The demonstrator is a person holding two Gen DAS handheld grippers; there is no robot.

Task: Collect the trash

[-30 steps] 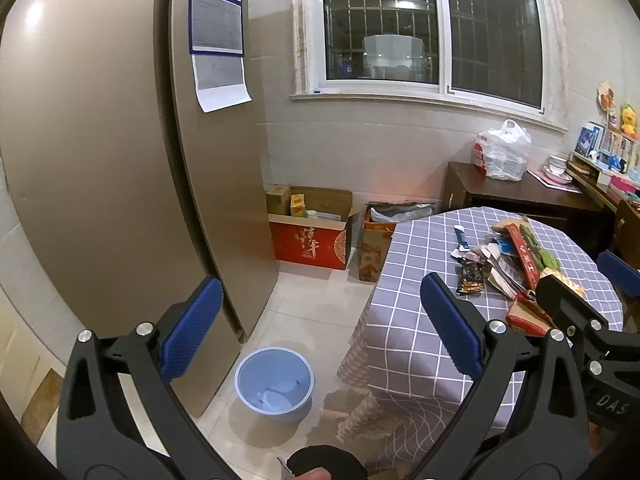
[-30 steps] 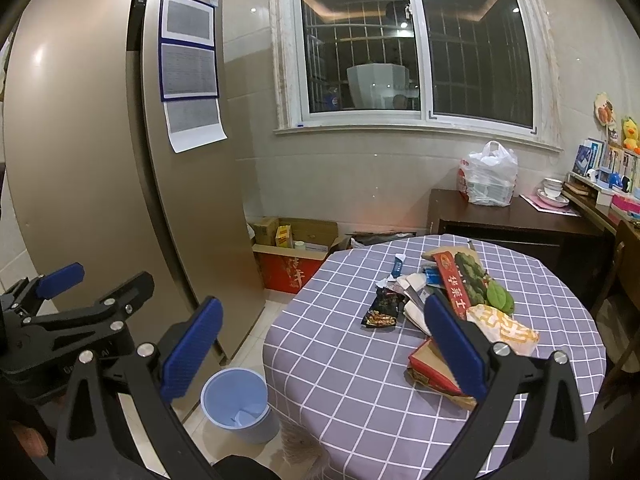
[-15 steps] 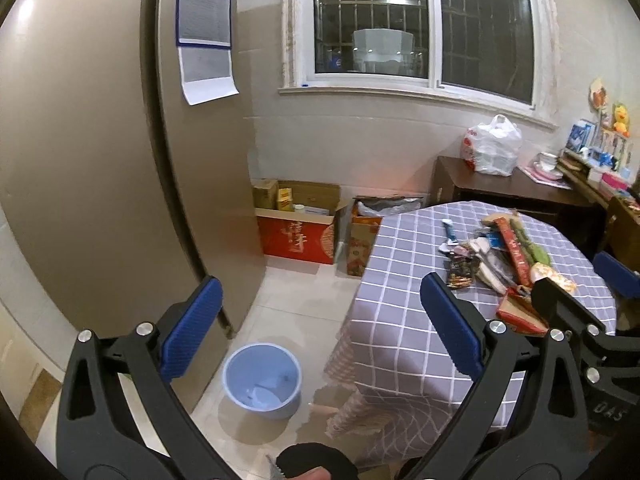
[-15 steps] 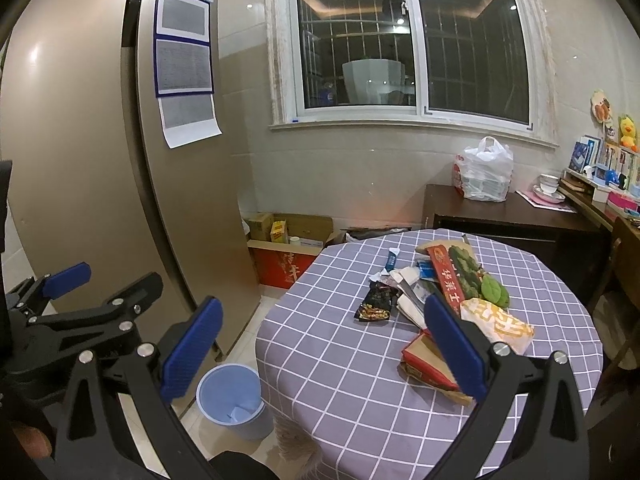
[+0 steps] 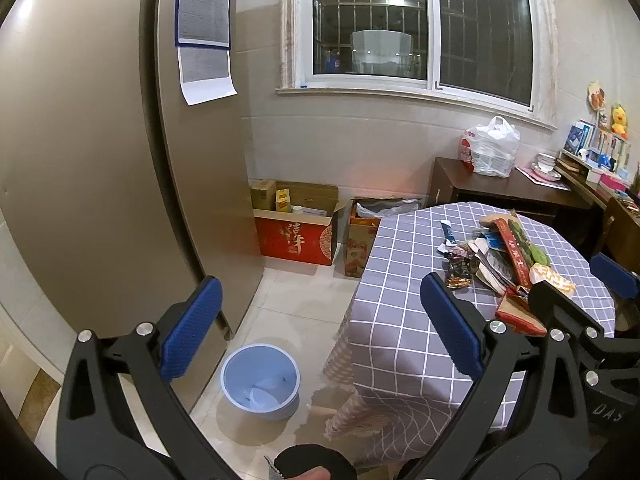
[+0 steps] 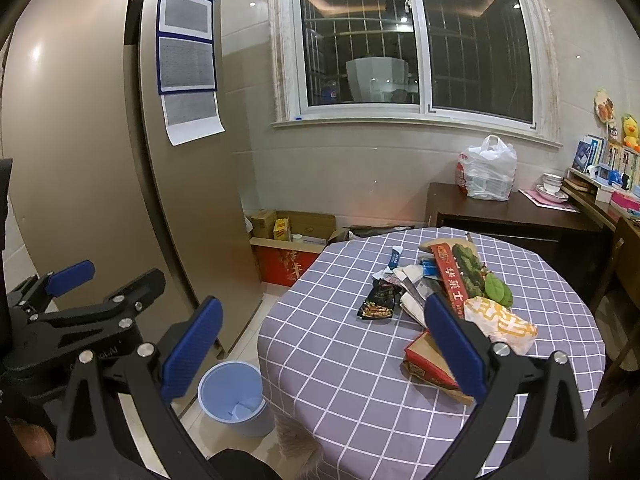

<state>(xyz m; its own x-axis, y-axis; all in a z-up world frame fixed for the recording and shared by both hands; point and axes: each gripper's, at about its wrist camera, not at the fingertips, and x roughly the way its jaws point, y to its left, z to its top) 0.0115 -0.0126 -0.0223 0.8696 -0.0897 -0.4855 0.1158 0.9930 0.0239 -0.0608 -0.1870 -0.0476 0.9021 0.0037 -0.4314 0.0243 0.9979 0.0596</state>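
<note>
Blue bin: pale blue bin (image 5: 260, 380) stands on the tiled floor just beside the bench's draped edge, holding only a scrap or two of white paper.
Trash: loose wrappers (image 6: 440, 288) lie clustered on the checked cloth toward the far right of the bench (image 6: 344, 360); a dark snack packet (image 6: 379, 302) sits at the near-left edge of the cluster, a red flat box (image 6: 424, 360) closest to the viewer.
Left gripper (image 5: 320, 320): blue fingers spread wide, nothing between them, held over the floor between the bin and the bench.
Right gripper (image 6: 320, 332): fingers likewise spread and empty, held above the bench.
Key relation: the pile lies ahead and to the right of both tools; the right one seems nearer, with the red box just behind its right finger.
Long axis: the dark packet runs roughly away from the camera, so a pinch across its short width looks simplest.
Stage: nothing is picked up yet; likely the approach.
</note>
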